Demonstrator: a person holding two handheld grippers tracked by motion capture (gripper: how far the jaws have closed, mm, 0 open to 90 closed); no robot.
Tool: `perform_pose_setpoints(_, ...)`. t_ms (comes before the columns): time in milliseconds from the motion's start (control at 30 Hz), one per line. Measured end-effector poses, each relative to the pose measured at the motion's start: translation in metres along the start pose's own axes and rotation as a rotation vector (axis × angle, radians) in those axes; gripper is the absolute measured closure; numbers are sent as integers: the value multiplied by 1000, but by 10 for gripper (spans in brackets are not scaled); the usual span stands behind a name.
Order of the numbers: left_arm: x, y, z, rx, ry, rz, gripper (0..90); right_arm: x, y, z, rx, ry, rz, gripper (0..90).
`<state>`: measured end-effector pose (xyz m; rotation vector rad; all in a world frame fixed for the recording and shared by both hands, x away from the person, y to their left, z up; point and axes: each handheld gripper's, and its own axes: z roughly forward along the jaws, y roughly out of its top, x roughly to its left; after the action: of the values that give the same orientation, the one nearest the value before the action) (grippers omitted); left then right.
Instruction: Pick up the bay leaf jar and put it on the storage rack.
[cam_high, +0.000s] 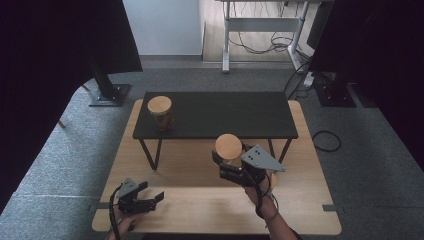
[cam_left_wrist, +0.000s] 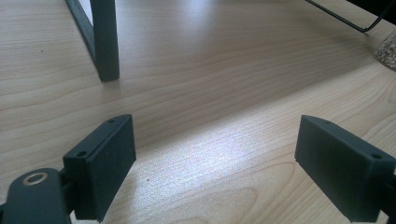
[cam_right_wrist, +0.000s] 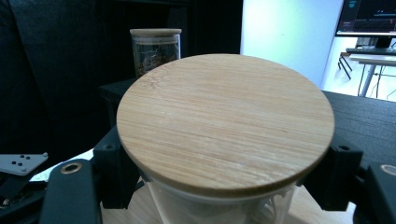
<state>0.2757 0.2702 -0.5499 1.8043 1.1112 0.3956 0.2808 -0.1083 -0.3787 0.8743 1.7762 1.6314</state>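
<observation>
Dim, dark-edged frames; soft tabletop glare, slight blur.

Left gripper (cam_high: 150, 196) — low at about 7 o'clock in the high view, jaws spread wide with nothing between them, pointing toward 3 o'clock, held in the person's left hand (cam_high: 125, 220). Right gripper (cam_high: 226, 162) — near 5 o'clock, jaws clamped, forearm (cam_high: 272, 220) entering from 6 o'clock.
</observation>
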Motion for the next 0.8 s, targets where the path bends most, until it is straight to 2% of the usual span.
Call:
perform_pose_setpoints(300, 0, 0, 0, 2, 0, 3, 117, -1, 9, 5, -13, 25, 1, 246)
perform_pose_setpoints(533, 0, 0, 0, 3, 0, 4, 117, -1, 15, 10, -25, 53, -17, 246)
perform_pose_setpoints(800, -1, 0, 0, 4, 2, 6, 117, -2, 23, 17, -25, 53, -28, 247)
